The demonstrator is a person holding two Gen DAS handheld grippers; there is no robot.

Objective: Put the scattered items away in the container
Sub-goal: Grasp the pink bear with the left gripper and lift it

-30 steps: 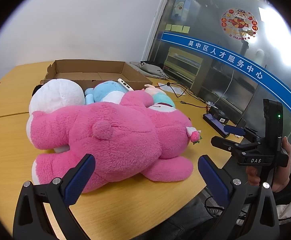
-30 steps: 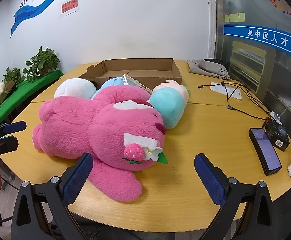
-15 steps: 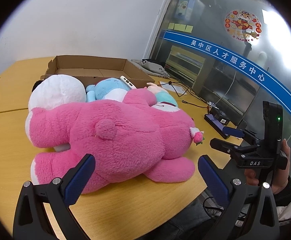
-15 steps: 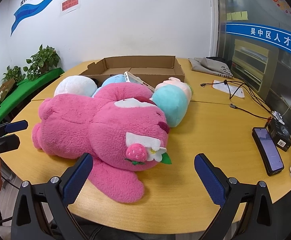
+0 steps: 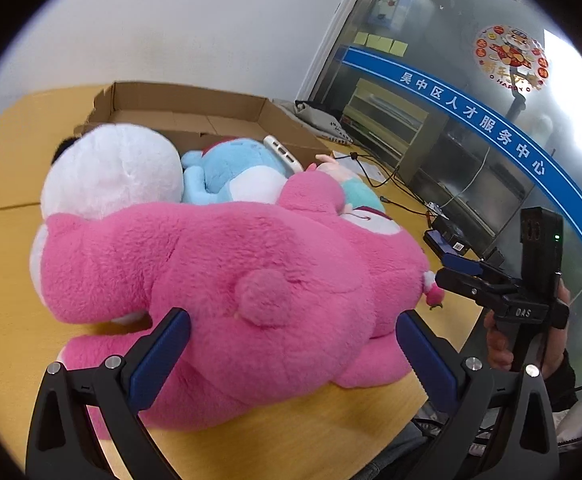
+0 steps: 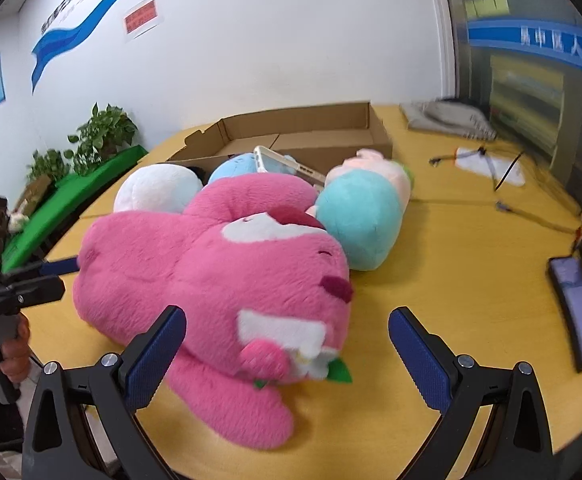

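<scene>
The round wooden table (image 6: 471,248) carries everything. At its far side sits the shallow, open brown cardboard box (image 6: 311,136), and the heap of toys blocks its near wall. Largest is the fluffy pink plush bear (image 5: 231,264), lying on its side at the near edge, with a white patch, a felt strawberry and a green leaf at its ear. Behind it are crowded a round white plush (image 5: 119,172), a teal-and-pink plush (image 6: 363,216) and a light blue plush (image 5: 231,160), with a white phone case (image 6: 287,166) propped on the blue one. A dark smartphone (image 6: 579,312) and black cables (image 6: 503,168) lie off to the right. The left gripper (image 5: 293,332) and right gripper (image 6: 287,330) are both spread wide, empty, each straddling the bear's body.
</scene>
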